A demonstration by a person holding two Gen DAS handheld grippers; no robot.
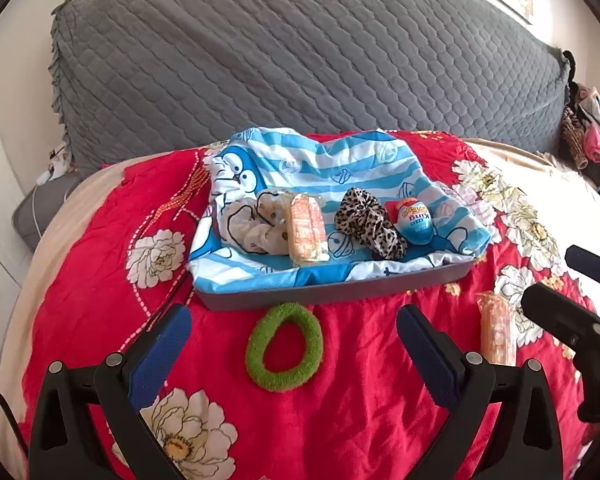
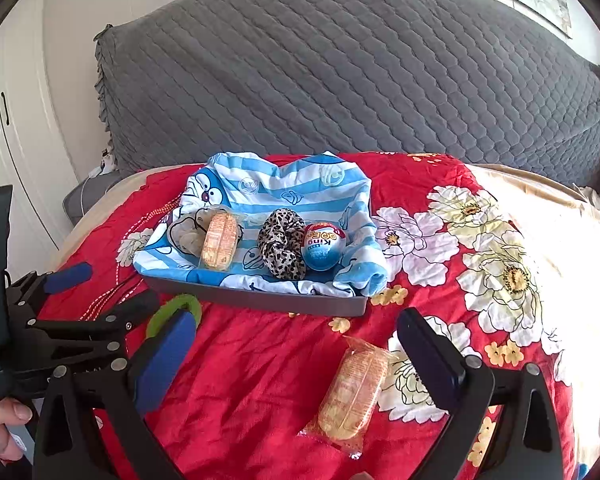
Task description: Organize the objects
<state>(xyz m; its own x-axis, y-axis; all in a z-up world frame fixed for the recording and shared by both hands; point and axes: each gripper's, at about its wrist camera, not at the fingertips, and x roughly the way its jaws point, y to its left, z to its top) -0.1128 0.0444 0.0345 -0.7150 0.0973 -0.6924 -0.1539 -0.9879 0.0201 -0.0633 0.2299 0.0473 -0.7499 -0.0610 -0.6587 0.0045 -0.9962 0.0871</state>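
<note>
A grey tray (image 1: 332, 286) (image 2: 260, 300) lined with a blue striped cartoon cloth (image 1: 320, 168) (image 2: 284, 188) sits on the red floral bedspread. In it lie a white scrunchie (image 1: 248, 224) (image 2: 186, 236), a wrapped orange snack (image 1: 306, 230) (image 2: 219, 242), a leopard scrunchie (image 1: 370, 222) (image 2: 280, 244) and a toy egg (image 1: 410, 218) (image 2: 323, 246). A green hair ring (image 1: 285, 346) (image 2: 178, 310) lies in front of the tray, between the fingers of my open left gripper (image 1: 294, 354). A second wrapped snack (image 2: 352, 392) (image 1: 496, 328) lies between the fingers of my open right gripper (image 2: 296, 364).
A grey quilted headboard cover (image 1: 300, 48) (image 2: 360, 68) rises behind the bed. White cupboard doors (image 2: 16, 120) stand at the left. A pile of clothes (image 1: 588, 128) sits at the far right. A hand (image 2: 0, 428) holds the left gripper.
</note>
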